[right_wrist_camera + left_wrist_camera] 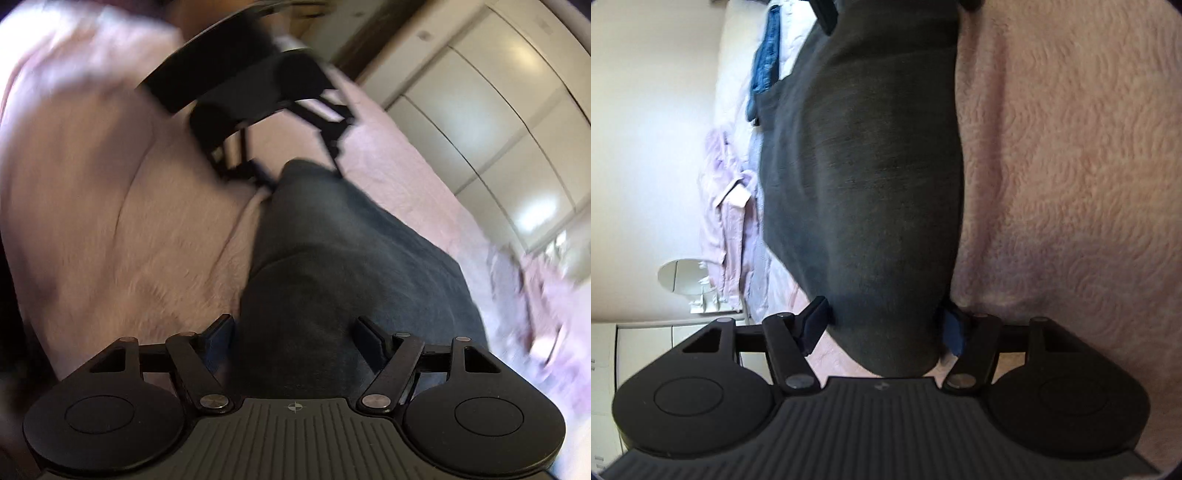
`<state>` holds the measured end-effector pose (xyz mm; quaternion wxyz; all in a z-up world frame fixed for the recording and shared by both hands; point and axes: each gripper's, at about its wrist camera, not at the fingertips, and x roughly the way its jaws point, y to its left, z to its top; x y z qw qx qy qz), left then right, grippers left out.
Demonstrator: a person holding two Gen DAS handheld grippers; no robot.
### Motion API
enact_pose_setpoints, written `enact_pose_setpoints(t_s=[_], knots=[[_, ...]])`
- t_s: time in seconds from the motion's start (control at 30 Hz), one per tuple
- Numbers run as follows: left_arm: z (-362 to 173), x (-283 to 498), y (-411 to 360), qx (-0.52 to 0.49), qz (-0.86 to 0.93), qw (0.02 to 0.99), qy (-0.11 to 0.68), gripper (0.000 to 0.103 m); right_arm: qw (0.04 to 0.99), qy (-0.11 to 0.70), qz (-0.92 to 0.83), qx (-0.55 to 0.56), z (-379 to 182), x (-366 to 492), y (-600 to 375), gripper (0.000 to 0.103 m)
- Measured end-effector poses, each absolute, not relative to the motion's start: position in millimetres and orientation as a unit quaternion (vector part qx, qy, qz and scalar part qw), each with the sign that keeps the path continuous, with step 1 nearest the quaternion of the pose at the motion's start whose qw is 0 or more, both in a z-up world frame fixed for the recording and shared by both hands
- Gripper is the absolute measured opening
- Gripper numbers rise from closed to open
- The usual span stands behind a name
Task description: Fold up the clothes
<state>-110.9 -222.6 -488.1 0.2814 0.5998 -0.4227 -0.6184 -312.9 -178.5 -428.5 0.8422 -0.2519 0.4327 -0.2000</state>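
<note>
The dark garment (864, 177) lies long on the pink bedspread (1071, 184), soft and limp. Our left gripper (886, 325) pinches 1 end; our right gripper (295, 332) stands spread over the other. We'd grip corners.

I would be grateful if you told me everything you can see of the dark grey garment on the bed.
The dark grey garment looks like soft, matte knit or fleece in a plain charcoal colour. It lies stretched in a long band over the pink textured bedspread. One end sits between the fingers of the left gripper, bunched there; the other end lies between the open jaws of the right gripper. Its far edge meets the pile of blue and lilac clothes.
</note>
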Motion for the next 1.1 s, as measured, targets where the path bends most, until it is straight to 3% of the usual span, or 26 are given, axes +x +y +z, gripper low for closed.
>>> enact_pose_setpoints(t_s=[0.1,0.17,0.2,0.33,0.6,0.67,0.8,0.87,0.93,1.03,1.1], knots=[[-482,-109,-226,0.608,-0.630,0.275,-0.398,0.044,0.831,0.438,-0.197,-0.280,-435,-307,-177,0.066],[-473,-112,-221,0.608,-0.636,0.281,-0.383,0.037,0.839,0.440,-0.190,-0.257,-426,-311,-182,0.053],[-468,-114,-218,0.608,-0.640,0.284,-0.375,0.036,0.844,0.441,-0.186,-0.244,-419,-314,-184,0.041],[-429,-139,-195,0.589,-0.681,0.297,-0.320,0.033,0.839,0.450,-0.180,-0.246,-391,-348,-186,0.021],[-384,-264,-134,0.510,-0.765,0.304,-0.251,0.033,0.799,0.481,-0.209,-0.294,-365,-457,-209,0.020],[-391,-297,-132,0.505,-0.775,0.294,-0.241,0.037,0.796,0.488,-0.219,-0.285,-379,-486,-222,0.022],[-407,-312,-117,0.543,-0.755,0.262,-0.258,0.043,0.787,0.498,-0.261,-0.253,-402,-522,-223,0.042],[-398,-296,-116,0.541,-0.764,0.260,-0.237,0.047,0.794,0.486,-0.295,-0.214,-403,-536,-217,0.045],[-385,-278,-122,0.537,-0.769,0.272,-0.215,0.049,0.819,0.442,-0.350,-0.105,-393,-540,-222,0.055],[-372,-252,-138,0.537,-0.757,0.310,-0.207,0.052,0.856,0.304,-0.392,0.145,-383,-573,-234,0.078],[-365,-243,-155,0.531,-0.747,0.340,-0.211,0.057,0.851,0.203,-0.375,0.308,-393,-594,-244,0.082]])
